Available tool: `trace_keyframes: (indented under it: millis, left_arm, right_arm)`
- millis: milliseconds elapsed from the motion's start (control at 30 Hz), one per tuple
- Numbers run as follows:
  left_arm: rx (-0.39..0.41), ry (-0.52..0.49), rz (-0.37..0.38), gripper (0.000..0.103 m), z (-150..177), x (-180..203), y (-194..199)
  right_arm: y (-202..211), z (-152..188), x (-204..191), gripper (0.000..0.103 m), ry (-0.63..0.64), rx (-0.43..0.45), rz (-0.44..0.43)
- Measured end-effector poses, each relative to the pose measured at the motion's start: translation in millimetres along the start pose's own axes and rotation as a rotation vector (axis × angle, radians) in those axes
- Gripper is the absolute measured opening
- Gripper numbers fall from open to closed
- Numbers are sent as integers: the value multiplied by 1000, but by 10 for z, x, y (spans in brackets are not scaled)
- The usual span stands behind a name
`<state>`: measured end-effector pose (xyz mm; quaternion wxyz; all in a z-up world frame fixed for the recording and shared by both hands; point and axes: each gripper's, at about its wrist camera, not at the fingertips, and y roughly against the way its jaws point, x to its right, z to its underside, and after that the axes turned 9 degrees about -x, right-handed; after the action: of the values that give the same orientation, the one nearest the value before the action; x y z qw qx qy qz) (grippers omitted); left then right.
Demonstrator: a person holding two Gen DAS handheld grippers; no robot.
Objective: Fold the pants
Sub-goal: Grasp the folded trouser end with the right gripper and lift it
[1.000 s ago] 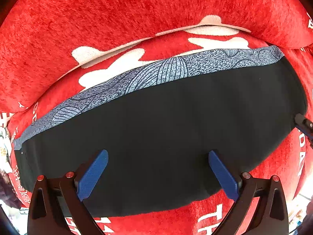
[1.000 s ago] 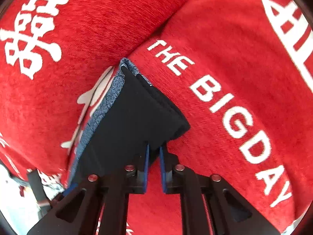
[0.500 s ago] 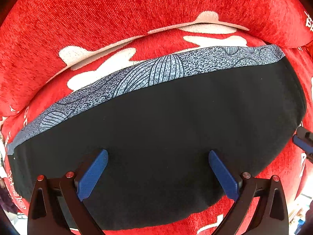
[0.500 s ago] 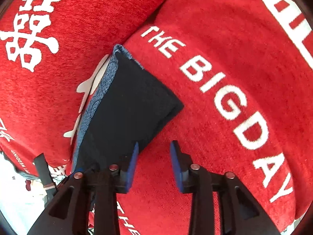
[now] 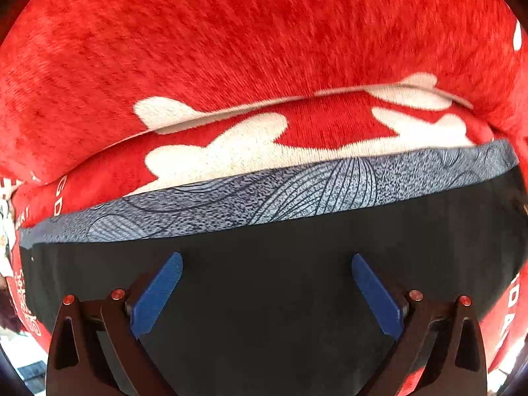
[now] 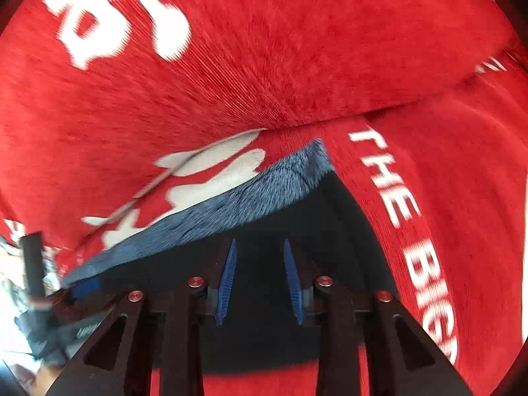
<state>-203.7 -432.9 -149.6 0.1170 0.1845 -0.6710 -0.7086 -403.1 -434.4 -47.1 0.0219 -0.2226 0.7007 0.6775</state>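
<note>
From the left wrist we see the left gripper [image 5: 266,265] with its blue fingers [image 5: 157,293] spread wide over the folded black pants [image 5: 270,310], holding nothing. A blue-grey patterned band [image 5: 297,188] runs along the pants' far edge. They lie on a red blanket [image 5: 250,39] with white shapes [image 5: 231,151]. Whether the fingertips touch the cloth we cannot quite tell.

There is one pair of pants [image 5: 264,280], black with one patterned blue-grey band [image 5: 264,194] along its far edge. Two grippers show, the left gripper [image 5: 266,260] and the right gripper [image 6: 259,247], each with two blue fingers. Under the pants lies one red cover [image 5: 247,49] with white lettering.
</note>
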Motion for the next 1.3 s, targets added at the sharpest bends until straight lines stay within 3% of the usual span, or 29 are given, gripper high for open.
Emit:
trace_keyframes:
  millis: [67,133,200,333,467,600,733,833,1000,1100,1300]
  left_arm:
    - [22,-10,0,103,34,19,-1]
    - [29,-10,11,103,76,9,-14]
    - [24,2,22,103,144,-22,-39]
    - [16,1,13,103,190,-60,-55]
    - [15,3,14,103,182,-50,-35]
    - [15,-3,5,103,56,43,-7]
    - [17,-13,-4,103,43,96,36]
    - [10,-15,5,103,70,139,159]
    - [12,-81,112,103,241,367,315]
    - [-26,-113,97,103,332,531,196]
    - [-1,-90,84,103,364,573,197]
  right_arm:
    - [-88,-118,32,23,11,20,26]
    - [-24,-199,96,20,-2,65,90]
    - [62,-233,200,21,-64,87,80]
    - [307,-37,309,25,-125,95,-23]
    - [452,400,397,41,-185,57,-207]
    - [377,793,549,42,-288,3,-311]
    - [240,1044,658,42,-360,-27,-353]
    - [200,1086,782,42,-407,-31,-411]
    - [168,1089,881,42,-437,-13,-448]
    - [122,1065,899,42,-440,3,-473]
    - [11,911,908,48,-453,71,-536]
